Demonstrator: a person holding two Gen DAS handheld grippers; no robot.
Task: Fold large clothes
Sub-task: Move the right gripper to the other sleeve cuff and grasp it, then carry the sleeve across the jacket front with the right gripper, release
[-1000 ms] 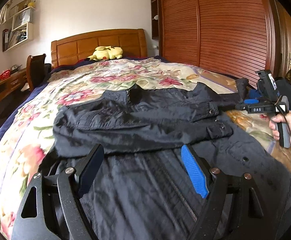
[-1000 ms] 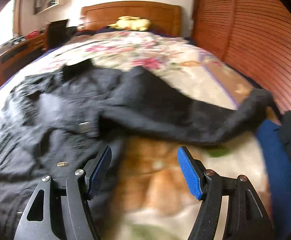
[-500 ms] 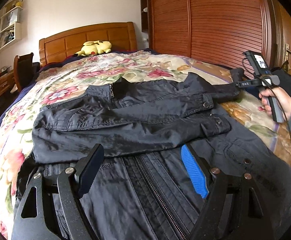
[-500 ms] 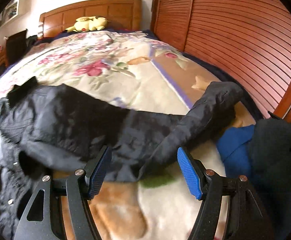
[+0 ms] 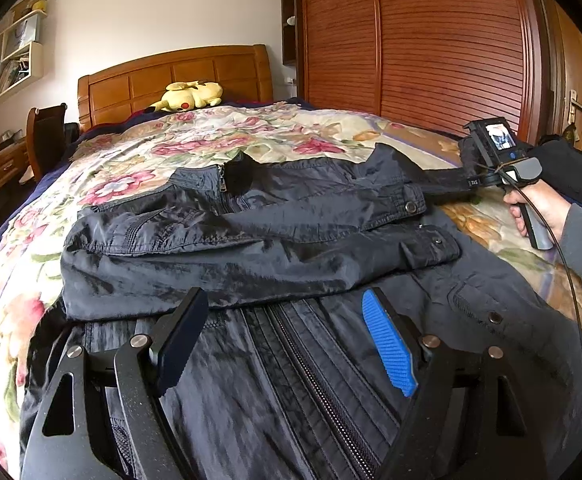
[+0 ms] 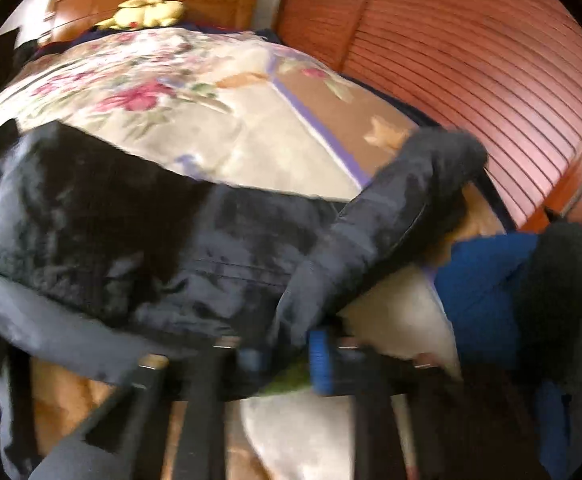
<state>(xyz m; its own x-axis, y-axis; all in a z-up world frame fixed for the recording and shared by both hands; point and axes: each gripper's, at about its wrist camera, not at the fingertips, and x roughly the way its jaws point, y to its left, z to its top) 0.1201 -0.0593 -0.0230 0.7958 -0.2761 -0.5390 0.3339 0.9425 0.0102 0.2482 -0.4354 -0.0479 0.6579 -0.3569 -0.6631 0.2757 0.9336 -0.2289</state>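
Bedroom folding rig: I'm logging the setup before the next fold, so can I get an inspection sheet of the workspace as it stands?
Surface: bed with floral bedspread, lit well.
Job's things: black jacket lies front up, zipper showing, one sleeve folded across the chest; the other sleeve stretches toward the wardrobe side.
Clutter: yellow plush toy at the headboard; blue garment and a dark one at the bed edge.
Grippers: left hand-held gripper open above the jacket's lower front, holding nothing; right hand-held gripper has just closed on the sleeve.
Cables: one thin black cable trails from the right hand-held gripper.
Surroundings: slatted wooden wardrobe, wall shelves, desk and chair.
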